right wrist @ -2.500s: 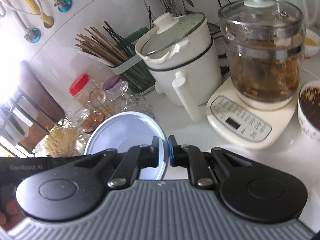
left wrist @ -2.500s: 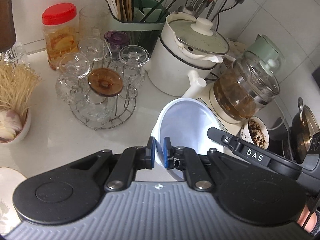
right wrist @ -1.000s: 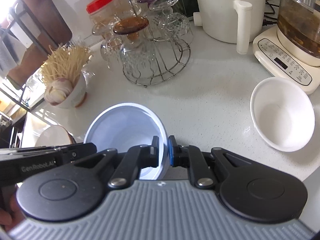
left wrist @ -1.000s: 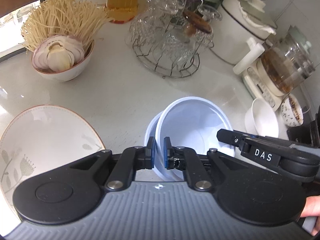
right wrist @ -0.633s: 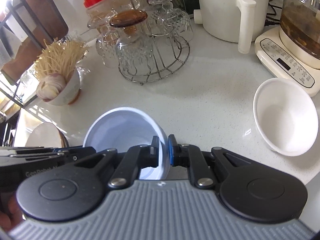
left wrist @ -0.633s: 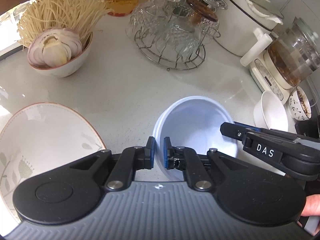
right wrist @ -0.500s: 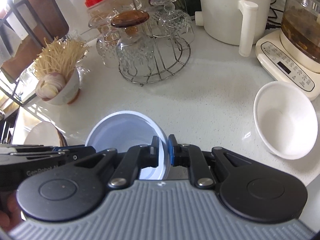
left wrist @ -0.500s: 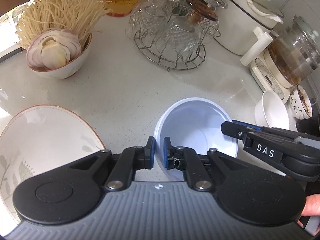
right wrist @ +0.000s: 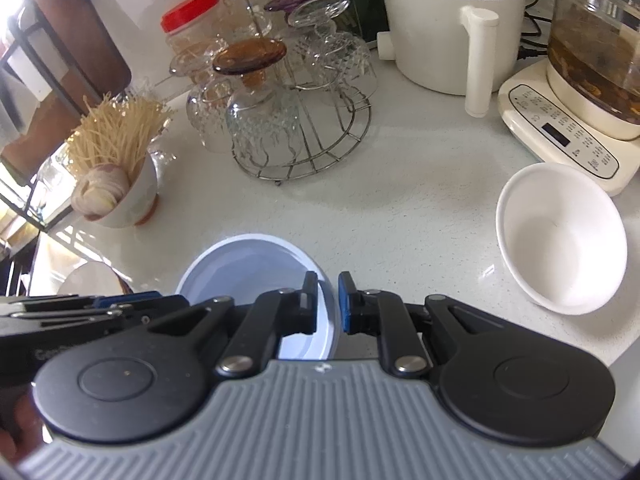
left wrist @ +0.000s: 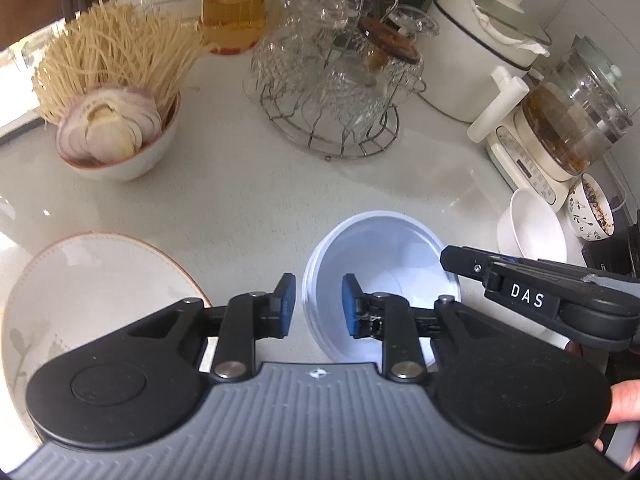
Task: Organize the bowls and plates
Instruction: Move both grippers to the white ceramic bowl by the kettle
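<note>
The blue bowl (left wrist: 384,264) sits upright on the counter (left wrist: 248,200), mouth up. The left gripper (left wrist: 318,305) is opening, pads straddling its near rim without pressing. The right gripper (right wrist: 327,302) pinches the opposite rim, nearly closed.

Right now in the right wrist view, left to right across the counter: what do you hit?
Bowl of noodles and sliced onion → pale blue bowl at the right gripper → wire rack of upturned glasses → white electric pot → empty white bowl → glass kettle on its control base.
</note>
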